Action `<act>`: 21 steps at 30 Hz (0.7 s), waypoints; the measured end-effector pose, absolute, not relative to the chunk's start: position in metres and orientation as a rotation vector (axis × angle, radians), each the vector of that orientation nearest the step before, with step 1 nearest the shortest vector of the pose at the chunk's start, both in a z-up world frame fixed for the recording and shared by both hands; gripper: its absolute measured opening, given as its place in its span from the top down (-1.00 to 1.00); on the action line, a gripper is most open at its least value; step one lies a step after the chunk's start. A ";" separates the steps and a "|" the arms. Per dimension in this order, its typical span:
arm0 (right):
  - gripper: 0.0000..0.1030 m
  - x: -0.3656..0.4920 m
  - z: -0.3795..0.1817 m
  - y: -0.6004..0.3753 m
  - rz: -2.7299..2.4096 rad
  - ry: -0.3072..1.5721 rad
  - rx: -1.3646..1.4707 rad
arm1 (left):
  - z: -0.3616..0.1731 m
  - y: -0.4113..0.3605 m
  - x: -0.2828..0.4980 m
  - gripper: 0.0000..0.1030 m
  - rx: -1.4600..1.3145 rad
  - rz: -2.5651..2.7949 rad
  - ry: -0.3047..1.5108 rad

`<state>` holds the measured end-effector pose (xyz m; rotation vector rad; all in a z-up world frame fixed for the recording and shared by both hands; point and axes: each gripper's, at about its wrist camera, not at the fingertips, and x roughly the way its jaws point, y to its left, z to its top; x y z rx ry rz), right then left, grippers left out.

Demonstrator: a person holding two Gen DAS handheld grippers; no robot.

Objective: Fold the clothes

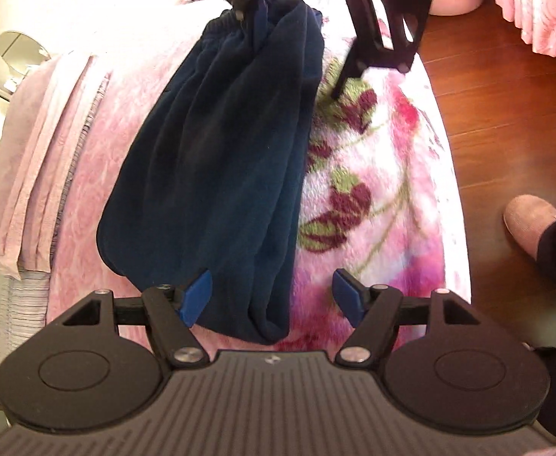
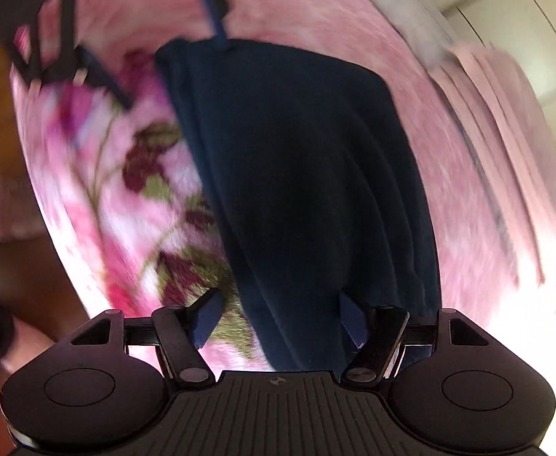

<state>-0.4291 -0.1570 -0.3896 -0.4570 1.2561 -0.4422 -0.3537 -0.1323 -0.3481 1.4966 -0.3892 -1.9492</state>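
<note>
The folded navy trousers [image 1: 217, 159] lie on the pink blanket [image 1: 369, 174]. Left gripper [image 1: 272, 296] and right gripper [image 2: 281, 321] fingers are spread, gripping nothing. Risk: a shallow pinch catches one layer, undoing the fold.

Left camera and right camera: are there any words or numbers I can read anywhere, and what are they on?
None: no words or numbers show in either view.
Each gripper body carries only a small round crosshair mark, not text.
The navy trousers and the flowered blanket show no label.

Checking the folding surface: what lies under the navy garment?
The navy garment lies on a pink floral blanket, visible all around it; whatever sits directly beneath is covered.
</note>
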 end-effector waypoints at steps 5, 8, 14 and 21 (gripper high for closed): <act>-0.13 -0.434 -0.400 -0.168 -0.395 1.232 -0.501 | -0.350 -0.139 -0.359 -0.43 1.449 -1.935 -0.407; 0.39 -0.431 -0.389 -0.180 -0.395 1.231 -0.453 | -0.354 -0.145 -0.364 -0.44 1.453 -1.933 -0.449; 0.49 -0.424 -0.352 -0.200 -0.407 1.208 -0.350 | -0.366 -0.151 -0.376 -0.48 1.507 -1.869 -0.632; 0.44 -0.428 -0.344 -0.192 -0.418 1.208 -0.353 | -0.343 -0.183 -0.376 0.50 1.559 -1.861 -0.489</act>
